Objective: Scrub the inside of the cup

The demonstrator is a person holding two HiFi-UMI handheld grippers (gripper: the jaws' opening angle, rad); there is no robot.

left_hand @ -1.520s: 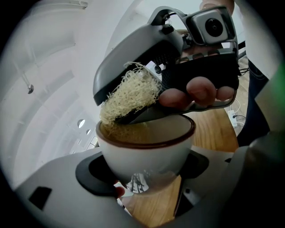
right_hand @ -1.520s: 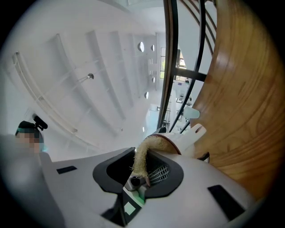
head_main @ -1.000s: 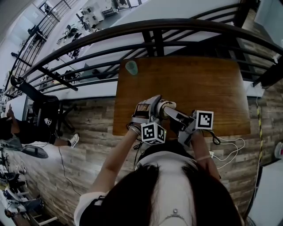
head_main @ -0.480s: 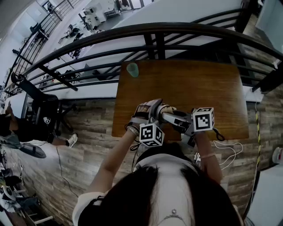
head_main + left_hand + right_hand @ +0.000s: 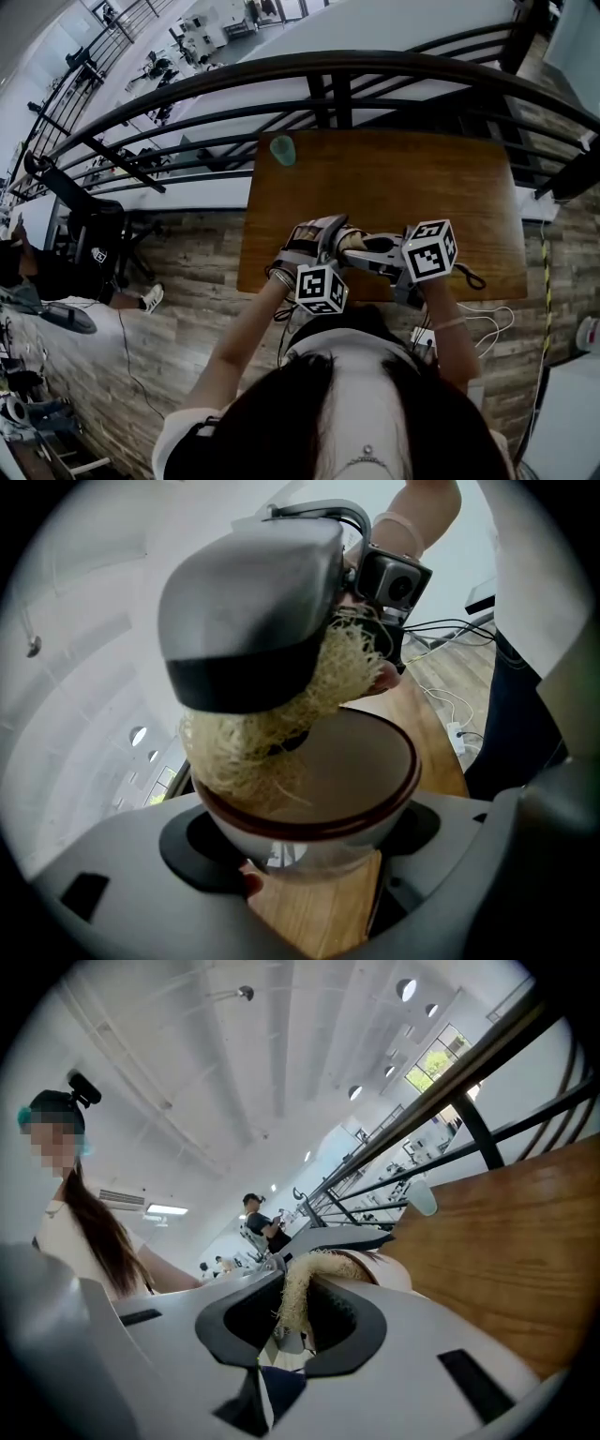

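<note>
While cup (image 5: 330,782) stays clamped, right gripper (image 5: 298,1324), gripping scrubber (image 5: 298,1288), tilted upward

Brown wooden table (image 5: 422,178) set against a dark metal railing (image 5: 337,64), with a small teal tumbler (image 5: 282,149) upright near the far left corner. On the plank floor (image 5: 187,262): white cables (image 5: 483,314) beside the table's near right corner, a dark office chair (image 5: 94,234) off to the left, and a seated person's white shoe (image 5: 157,298) near that chair. Beyond the railing in the right gripper view, a bright hall with round ceiling lights (image 5: 405,988) and a person in a dark top (image 5: 262,1224) far off.
</note>
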